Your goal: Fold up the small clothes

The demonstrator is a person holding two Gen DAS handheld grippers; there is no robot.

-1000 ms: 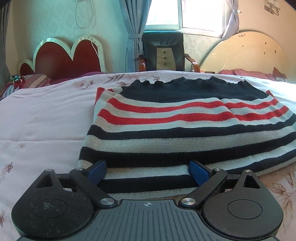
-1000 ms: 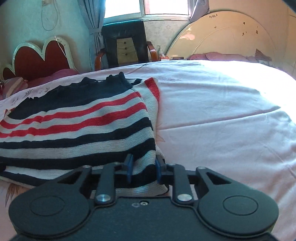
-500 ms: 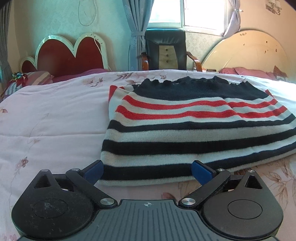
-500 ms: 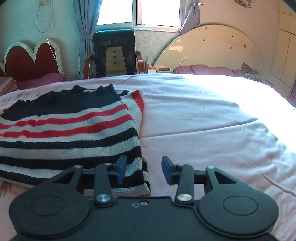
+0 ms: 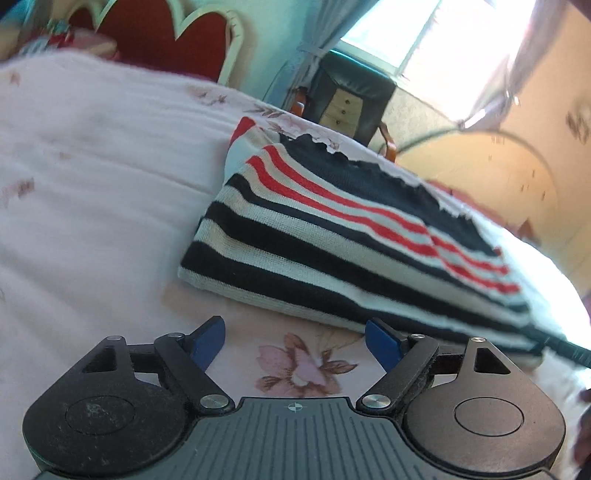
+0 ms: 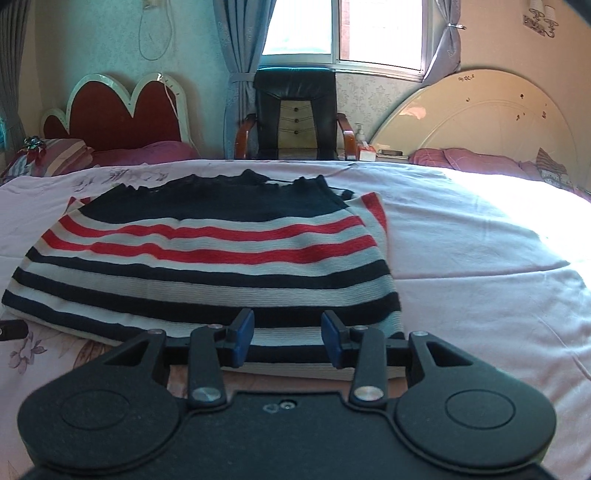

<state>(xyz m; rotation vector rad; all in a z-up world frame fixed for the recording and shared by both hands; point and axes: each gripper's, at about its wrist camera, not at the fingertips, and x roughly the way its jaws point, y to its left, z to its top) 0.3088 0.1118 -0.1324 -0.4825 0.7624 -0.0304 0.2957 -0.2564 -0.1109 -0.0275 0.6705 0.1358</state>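
Lying folded on the pale pink floral bedspread [image 6: 480, 295], the striped knit sweater [image 6: 207, 266] formed a rough rectangle, its navy band with a ragged edge farthest from the cameras, red and cream stripes below that, and navy and cream stripes along the near fold. A cream and red flap showed at its right edge in the right wrist view.

The left gripper [image 5: 295, 341] hung tilted over a printed flower on the bedspread, just short of the sweater's near edge. Its blue pads [image 5: 208, 341] stood well apart but were closing, with nothing between them and no cloth touched. That view was blurred, so finer detail of the knit could not be made out.

The right gripper [image 6: 287, 341] sat over the near right part of the sweater, its jaws parted to a middling gap. The lowest stripes showed in that gap, yet the pads appeared clear of the fabric rather than pinching it.

Beyond the bed stood a black leather armchair [image 6: 295, 110] under a bright window [image 6: 343, 29], a red heart-shaped headboard [image 6: 122, 110] to the left and a cream rounded headboard [image 6: 480, 122] to the right, with mauve pillows [image 6: 476, 162] at its foot.
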